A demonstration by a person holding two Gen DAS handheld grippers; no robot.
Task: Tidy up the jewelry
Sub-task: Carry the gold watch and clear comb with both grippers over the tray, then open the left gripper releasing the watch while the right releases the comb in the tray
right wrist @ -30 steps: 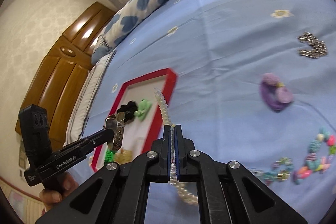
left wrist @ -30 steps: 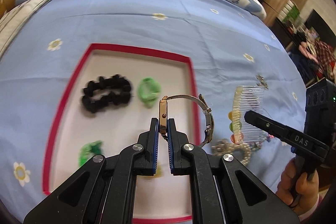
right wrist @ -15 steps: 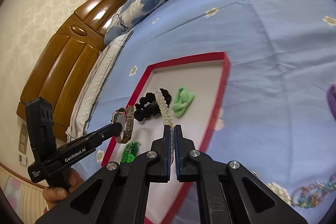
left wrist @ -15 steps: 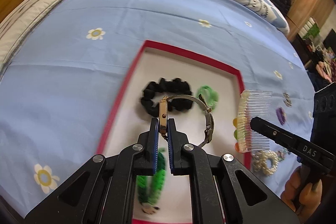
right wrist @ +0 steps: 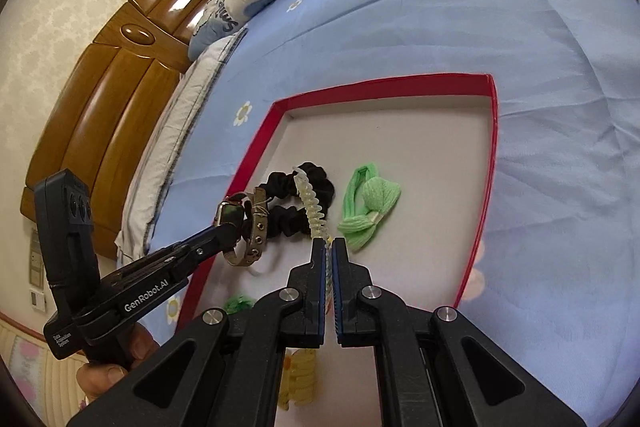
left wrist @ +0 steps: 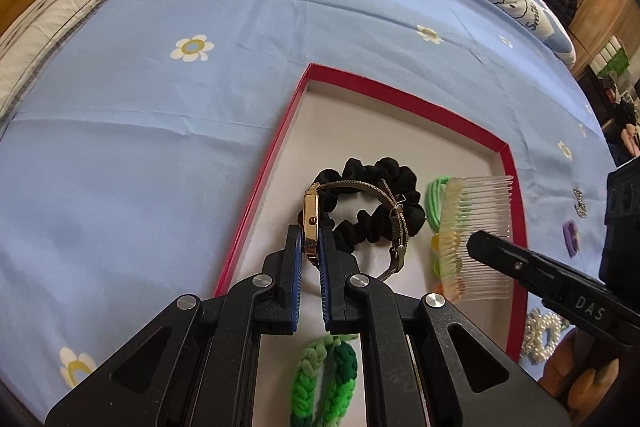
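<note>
My left gripper point(left wrist: 310, 241) is shut on a gold wristwatch point(left wrist: 311, 219) with a mesh strap and holds it above the left part of the red-rimmed tray point(left wrist: 256, 195). My right gripper point(right wrist: 330, 247) is shut on a clear hair comb point(right wrist: 312, 207) and holds it over the tray's middle; the comb also shows in the left wrist view point(left wrist: 476, 231). In the tray lie a black scrunchie point(left wrist: 384, 203), a light green bow tie point(right wrist: 368, 207) and a green braided band point(left wrist: 320, 375). The watch also shows in the right wrist view point(right wrist: 244, 227).
The tray lies on a blue flowered bedsheet point(left wrist: 140, 147). A pearl bracelet point(left wrist: 540, 335), a purple hair tie point(left wrist: 570, 235) and a small silver piece point(left wrist: 579, 201) lie on the sheet right of the tray. A yellow clip point(right wrist: 298, 379) is under my right gripper. A wooden headboard point(right wrist: 100, 99) stands at the left.
Both grippers have moved left, from the loose items beside the tray to over the tray itself. The watch and the comb stayed gripped.
</note>
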